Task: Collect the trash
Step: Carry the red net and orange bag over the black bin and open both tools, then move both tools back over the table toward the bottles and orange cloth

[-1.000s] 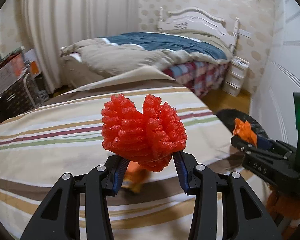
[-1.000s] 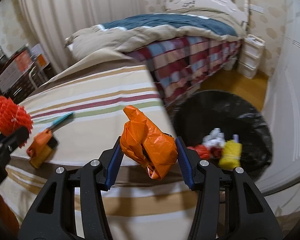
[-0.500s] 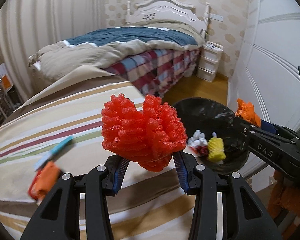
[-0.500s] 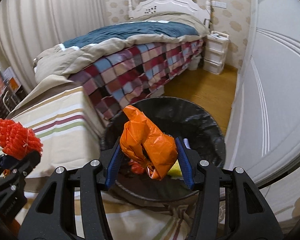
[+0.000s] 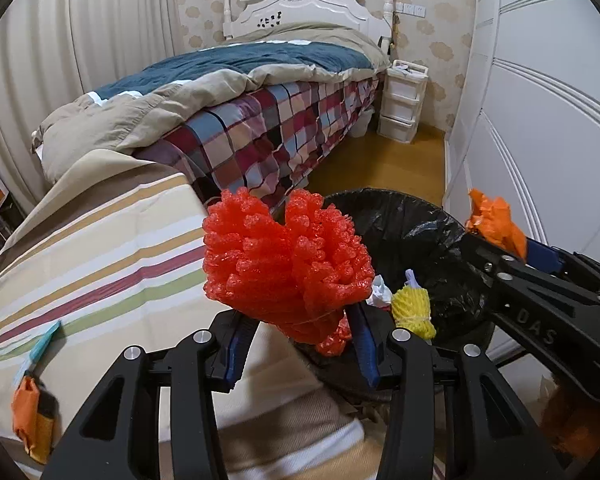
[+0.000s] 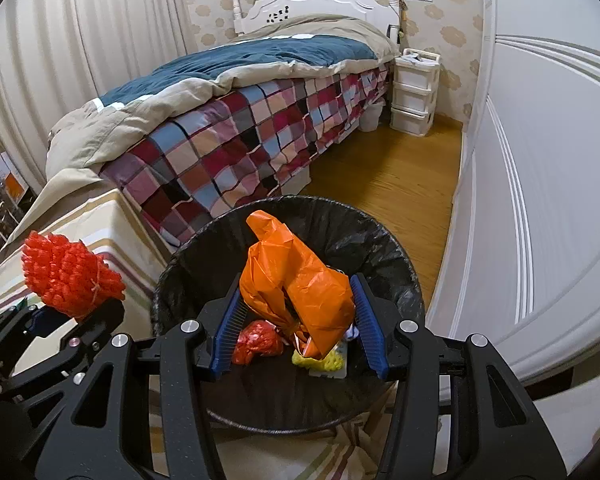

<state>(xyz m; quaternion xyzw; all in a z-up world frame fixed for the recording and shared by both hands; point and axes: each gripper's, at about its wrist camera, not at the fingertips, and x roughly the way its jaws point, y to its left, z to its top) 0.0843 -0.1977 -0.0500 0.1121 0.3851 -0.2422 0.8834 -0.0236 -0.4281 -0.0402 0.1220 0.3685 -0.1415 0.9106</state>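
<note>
My left gripper (image 5: 298, 346) is shut on a red foam net (image 5: 286, 268) and holds it over the near edge of the striped mattress (image 5: 100, 248), left of the bin. The net also shows in the right wrist view (image 6: 70, 276). My right gripper (image 6: 300, 330) is shut on a crumpled orange plastic bag (image 6: 296, 280) directly above the black-lined trash bin (image 6: 384, 248). The bin (image 5: 432, 232) holds a yellow net (image 5: 412, 310), white paper (image 5: 380, 292) and a red piece (image 6: 258, 342). The right gripper and its bag (image 5: 496, 224) show at right in the left wrist view.
An orange item with a blue strip (image 5: 34, 412) lies on the striped mattress at left. A bed with a plaid cover (image 6: 240, 152) stands behind. White drawers (image 6: 414, 94) sit at the far wall. A white wardrobe (image 6: 540, 200) bounds the right side.
Both grippers swung right from the striped mattress toward the bin. The orange bag now hangs over the bin opening, and the red net has come up beside the bin.
</note>
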